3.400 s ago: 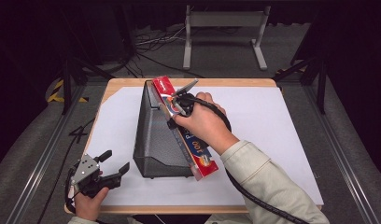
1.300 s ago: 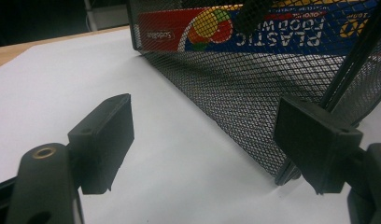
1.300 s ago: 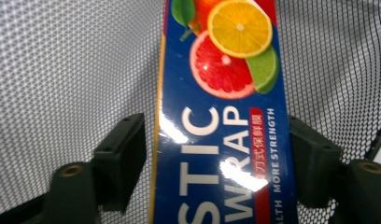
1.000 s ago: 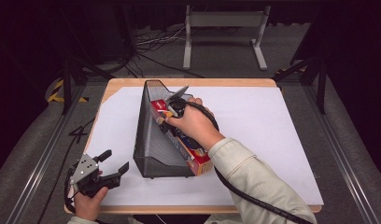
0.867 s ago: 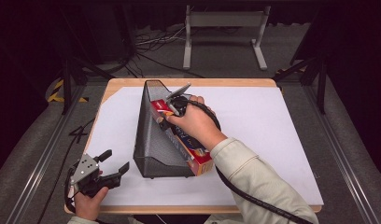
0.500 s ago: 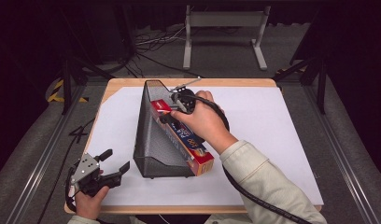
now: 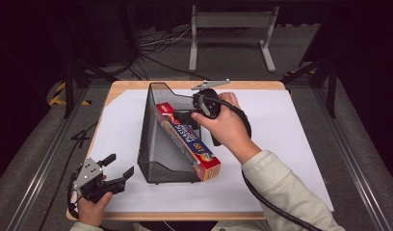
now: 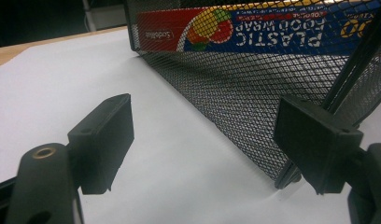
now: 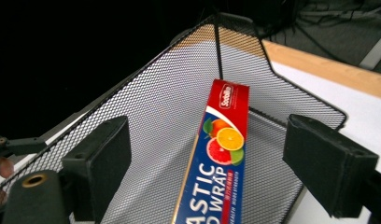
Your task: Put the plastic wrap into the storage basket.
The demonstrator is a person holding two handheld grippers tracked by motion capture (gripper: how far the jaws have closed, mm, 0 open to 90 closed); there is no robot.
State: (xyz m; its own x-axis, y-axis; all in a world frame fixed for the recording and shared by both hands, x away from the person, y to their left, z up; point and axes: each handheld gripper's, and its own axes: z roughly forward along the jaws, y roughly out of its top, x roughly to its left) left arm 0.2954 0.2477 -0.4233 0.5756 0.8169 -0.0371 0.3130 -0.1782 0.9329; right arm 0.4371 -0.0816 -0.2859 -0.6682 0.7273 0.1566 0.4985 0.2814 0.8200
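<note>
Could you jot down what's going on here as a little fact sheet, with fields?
Work in hand: putting a plastic wrap box into a black mesh holder
Box: lies slanted inside the holder, one end sticking out of its low open side
Right gripper: open above the box, jaws apart on either side, not clamping it
Left gripper: open, holds nothing, near the table's front left corner
Surface: white sheet on a wooden table

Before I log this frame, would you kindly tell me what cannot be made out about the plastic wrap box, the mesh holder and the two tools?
- Plastic wrap box: in the high view, the hand covers part of its far end.
- Box lettering: cut off by the bottom edge in the right gripper view; veiled by mesh in the left gripper view.
- Mesh holder: its floor is hidden beneath the box.
- Right tool and left tool: jaws stand apart, nothing between them.
</note>
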